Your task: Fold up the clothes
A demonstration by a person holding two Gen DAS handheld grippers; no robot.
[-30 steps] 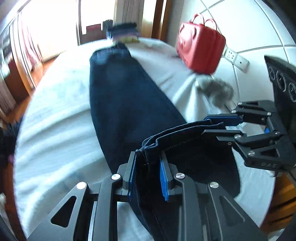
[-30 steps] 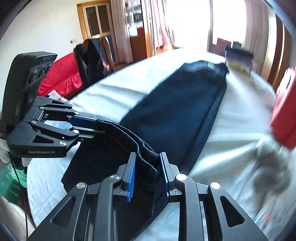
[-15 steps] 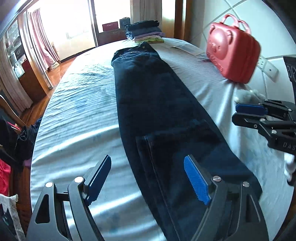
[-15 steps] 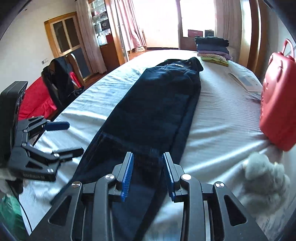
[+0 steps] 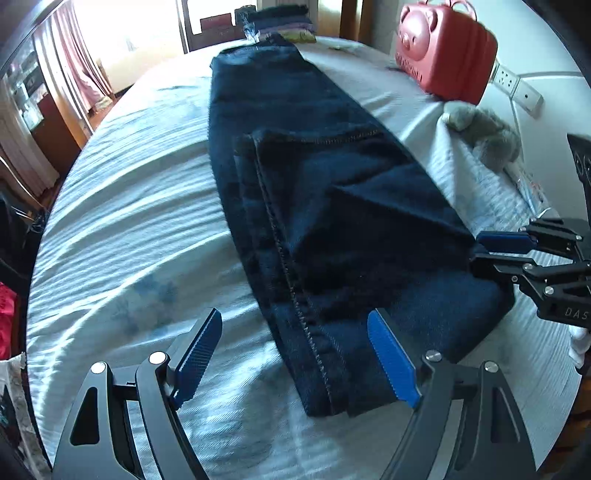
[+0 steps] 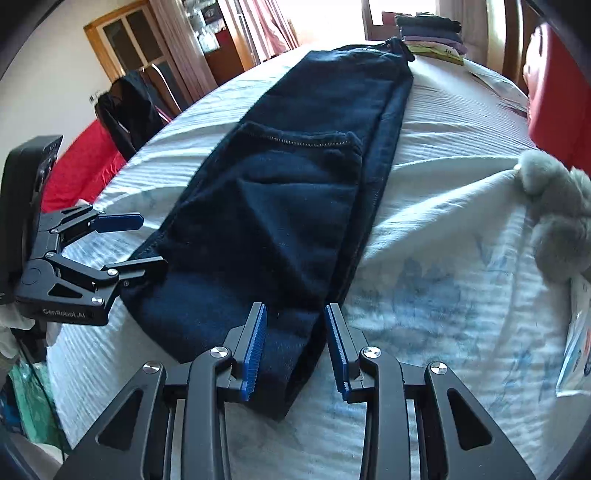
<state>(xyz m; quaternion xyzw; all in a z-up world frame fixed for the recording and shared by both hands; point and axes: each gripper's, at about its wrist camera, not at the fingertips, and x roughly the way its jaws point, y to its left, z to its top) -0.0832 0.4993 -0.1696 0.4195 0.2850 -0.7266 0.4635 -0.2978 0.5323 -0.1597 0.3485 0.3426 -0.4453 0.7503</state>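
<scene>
Lying under both tools is a big bed (image 5: 122,229) with a white striped sheet. Long dark blue jeans (image 5: 280,110) stretch away from the tools, down the middle of the bed. The leg end is folded back on top of itself, and the fold sits right in front of the tools. A red case (image 5: 443,62) stands far ahead of the left tool, off to its right. A gray fluffy toy (image 5: 487,133) lies just below the case. A small stack of folded clothes (image 6: 432,33) sits past the far end of the jeans.

The left tool (image 5: 295,354) is spread wide, with the side edge of the jeans between its blue pads, but the pads do not press it. The right tool (image 6: 295,347) is open a little around the folded corner, and its pads do not squeeze the cloth either.
</scene>
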